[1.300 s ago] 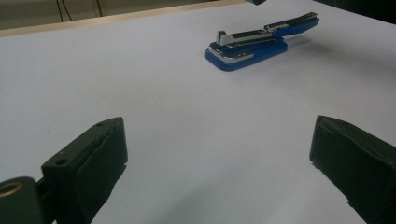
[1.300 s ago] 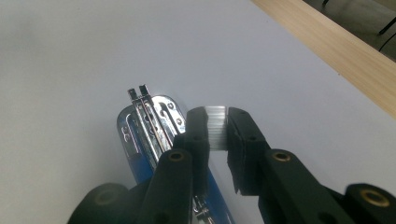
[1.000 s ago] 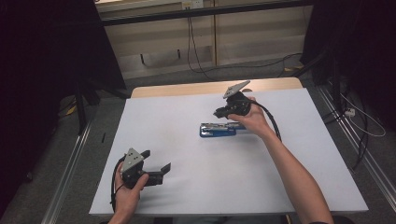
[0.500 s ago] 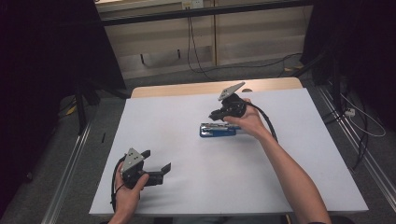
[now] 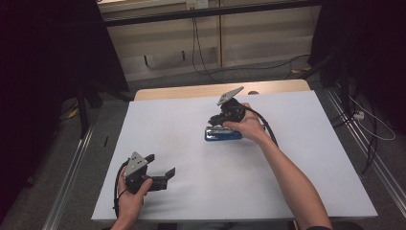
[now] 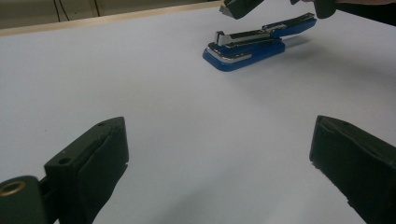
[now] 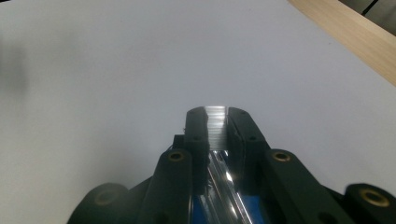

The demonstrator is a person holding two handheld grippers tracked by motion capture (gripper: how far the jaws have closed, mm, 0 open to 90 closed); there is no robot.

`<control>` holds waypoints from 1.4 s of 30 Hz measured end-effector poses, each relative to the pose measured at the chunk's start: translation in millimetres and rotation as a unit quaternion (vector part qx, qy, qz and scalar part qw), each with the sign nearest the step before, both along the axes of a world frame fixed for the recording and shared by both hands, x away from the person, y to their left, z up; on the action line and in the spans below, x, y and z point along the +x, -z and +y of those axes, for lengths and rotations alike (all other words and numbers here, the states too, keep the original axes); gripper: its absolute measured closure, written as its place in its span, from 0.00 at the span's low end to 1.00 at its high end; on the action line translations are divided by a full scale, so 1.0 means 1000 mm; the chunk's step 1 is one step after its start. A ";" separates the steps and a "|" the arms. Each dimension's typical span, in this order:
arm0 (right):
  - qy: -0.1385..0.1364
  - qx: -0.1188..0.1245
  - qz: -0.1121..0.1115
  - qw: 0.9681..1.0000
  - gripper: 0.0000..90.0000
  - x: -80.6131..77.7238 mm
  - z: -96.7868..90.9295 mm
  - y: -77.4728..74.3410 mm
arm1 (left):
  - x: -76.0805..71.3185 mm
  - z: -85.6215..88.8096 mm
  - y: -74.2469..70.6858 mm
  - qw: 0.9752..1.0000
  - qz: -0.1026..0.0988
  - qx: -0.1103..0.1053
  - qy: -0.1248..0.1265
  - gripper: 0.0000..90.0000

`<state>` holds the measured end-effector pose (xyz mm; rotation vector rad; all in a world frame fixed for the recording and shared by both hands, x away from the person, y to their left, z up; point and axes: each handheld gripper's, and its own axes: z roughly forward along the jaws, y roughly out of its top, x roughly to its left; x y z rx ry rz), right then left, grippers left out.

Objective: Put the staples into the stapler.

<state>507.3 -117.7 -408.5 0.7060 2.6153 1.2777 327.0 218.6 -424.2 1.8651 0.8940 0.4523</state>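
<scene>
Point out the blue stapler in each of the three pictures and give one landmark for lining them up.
High view: the blue stapler lies mid-table, right of centre, under the right gripper.
Left gripper view: upper right, lying on the white table, metal front toward the camera.
Right gripper view: bottom centre, its metal strip clamped between the jaws.
Shared landmark: the table's wooden far edge.

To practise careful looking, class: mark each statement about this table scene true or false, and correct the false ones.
1. The stapler is blue. True.
2. The left hand-held gripper is clamped on the stapler. False: its jaws stand wide open with nothing between them, away from the stapler.
3. The right hand-held gripper is closed on a strip of staples. True.
4. The stapler stands upright on its end. False: it lies flat on the white table, its top raised open.
</scene>
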 end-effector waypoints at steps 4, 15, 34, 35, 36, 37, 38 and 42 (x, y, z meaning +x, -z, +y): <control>-0.006 0.006 0.003 1.000 0.88 0.000 0.003 0.000 | 0.000 -0.001 0.000 1.000 0.000 0.001 0.003 0.05; -0.030 0.012 0.004 0.999 0.88 0.005 0.001 0.003 | 0.000 0.000 0.000 1.000 -0.001 0.002 -0.008 0.05; -0.076 -0.017 -0.003 0.997 0.88 0.012 -0.006 0.006 | 0.000 0.000 0.000 1.000 -0.003 0.002 -0.007 0.05; -0.078 -0.017 -0.003 0.997 0.88 0.012 -0.006 0.007 | 0.000 0.000 0.000 1.000 -0.003 0.001 -0.006 0.05; -0.078 -0.018 -0.002 0.997 0.88 0.012 -0.005 0.007 | 0.000 0.000 0.000 1.000 -0.003 0.003 -0.006 0.05; -0.082 -0.020 -0.002 0.996 0.88 0.012 -0.005 0.007 | 0.000 0.000 0.000 1.000 -0.003 0.002 -0.007 0.05; -0.084 -0.021 -0.002 0.996 0.88 0.012 -0.005 0.007 | 0.000 0.000 0.000 1.000 -0.002 0.002 -0.008 0.05; -0.092 -0.027 -0.001 0.995 0.88 0.011 -0.004 0.008 | 0.000 0.000 0.000 1.000 -0.002 0.002 -0.006 0.05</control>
